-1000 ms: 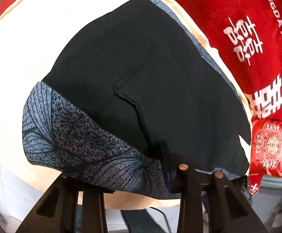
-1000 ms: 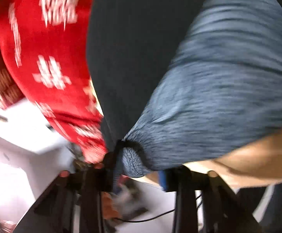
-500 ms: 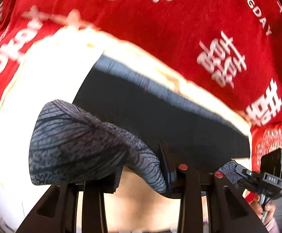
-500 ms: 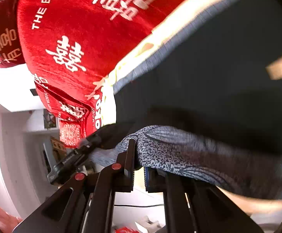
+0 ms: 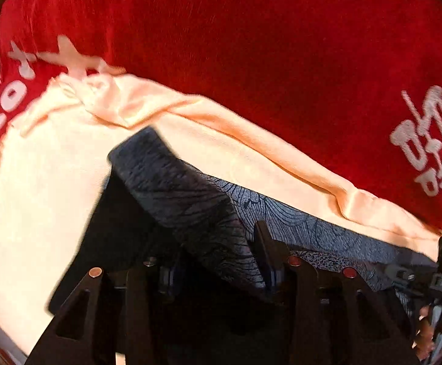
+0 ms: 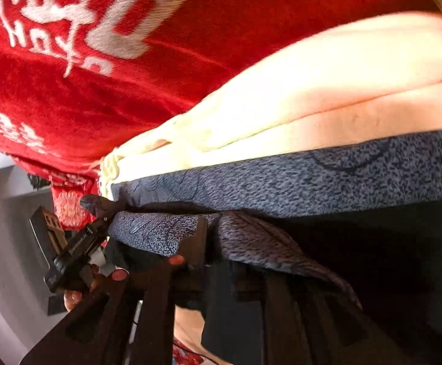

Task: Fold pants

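- Our left gripper (image 5: 212, 261) has its jaws opening, a fold of the grey-blue leaf-patterned fabric pants (image 5: 190, 200) lying loosely between them.
- Our right gripper (image 6: 221, 243) is opening too, with a pants edge across its fingers.
- The pants lie folded on a pale peach cloth (image 5: 47, 167), over a red printed blanket (image 5: 251, 45).
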Demonstrator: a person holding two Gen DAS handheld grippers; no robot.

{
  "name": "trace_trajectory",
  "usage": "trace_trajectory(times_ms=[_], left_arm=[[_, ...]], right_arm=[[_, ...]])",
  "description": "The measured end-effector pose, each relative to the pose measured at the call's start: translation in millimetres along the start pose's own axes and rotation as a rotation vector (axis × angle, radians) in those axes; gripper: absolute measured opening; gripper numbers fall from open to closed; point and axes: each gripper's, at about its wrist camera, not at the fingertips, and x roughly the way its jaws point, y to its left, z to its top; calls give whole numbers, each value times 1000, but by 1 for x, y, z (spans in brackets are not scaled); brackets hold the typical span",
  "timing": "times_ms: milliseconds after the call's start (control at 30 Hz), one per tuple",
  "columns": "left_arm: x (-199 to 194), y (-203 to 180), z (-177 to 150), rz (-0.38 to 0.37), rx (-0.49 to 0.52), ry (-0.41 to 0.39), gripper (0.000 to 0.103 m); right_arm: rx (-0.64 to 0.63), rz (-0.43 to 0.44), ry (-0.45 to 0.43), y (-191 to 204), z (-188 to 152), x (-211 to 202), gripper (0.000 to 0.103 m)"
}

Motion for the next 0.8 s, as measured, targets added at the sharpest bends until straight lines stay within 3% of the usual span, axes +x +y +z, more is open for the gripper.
trace_trajectory(times_ms=[33, 67, 100, 167, 267, 300, 433, 500, 567, 633, 700, 800], left_arm=[[-13, 0, -2, 23, 17, -18, 63], [-24, 0, -5, 57, 26, -45, 72], [-37, 1, -8, 88, 31, -78, 80], [-50, 0, -12, 100, 47, -99, 80], [-41, -7, -19, 112, 67, -64, 80], [-30, -16, -20, 121, 79, -40, 80], [20, -42, -30, 188, 121, 5, 80], [34, -52, -31, 241, 148, -27, 89], [34, -61, -30, 271, 170, -33, 89], [27, -63, -32, 236, 166, -8, 89], [14, -66, -38, 234, 179, -3, 89], [-9, -77, -56, 225, 226, -2, 89]], right_arm=[[-22, 6, 1, 7, -2, -6, 64], [-48, 10, -7, 18, -6, -15, 85], [-76, 6, -25, 26, -14, -24, 86], [-128, -17, -45, 39, -23, -35, 84], [-215, -86, -44, 54, -43, -33, 55], [-246, -128, -26, 56, -45, -25, 51], [-346, -296, -4, 47, -39, 14, 46], [-357, -344, -28, 37, -30, 21, 42], [-308, -285, -35, 34, -25, 13, 42], [-296, -197, -38, 38, -28, -1, 48], [-306, -146, -41, 40, -42, -19, 60], [-279, -112, -59, 31, -70, -51, 60]])
